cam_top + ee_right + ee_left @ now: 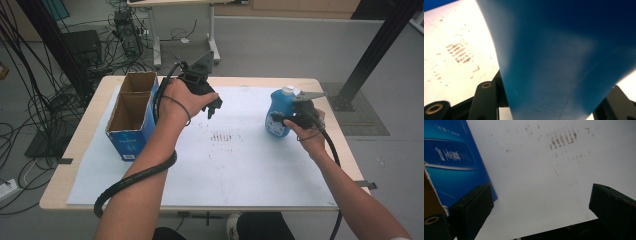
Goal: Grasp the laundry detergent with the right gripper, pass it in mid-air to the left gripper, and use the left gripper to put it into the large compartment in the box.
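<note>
White sheet over a wooden table (pixel 75 150), cables strewn on the floor beyond: I had the blue bottle (pixel 278 114) in hand at the right

My right gripper (pixel 281 119) pinched the bottle upright on the sheet (pixel 240 170), its jaws pressed against both sides; my left gripper (pixel 214 106) hung spread and empty just beside the open blue carton (pixel 131 112). I judged this the grasp step, and the next move, likely a lift towards the carton, called for a steady hold
</note>
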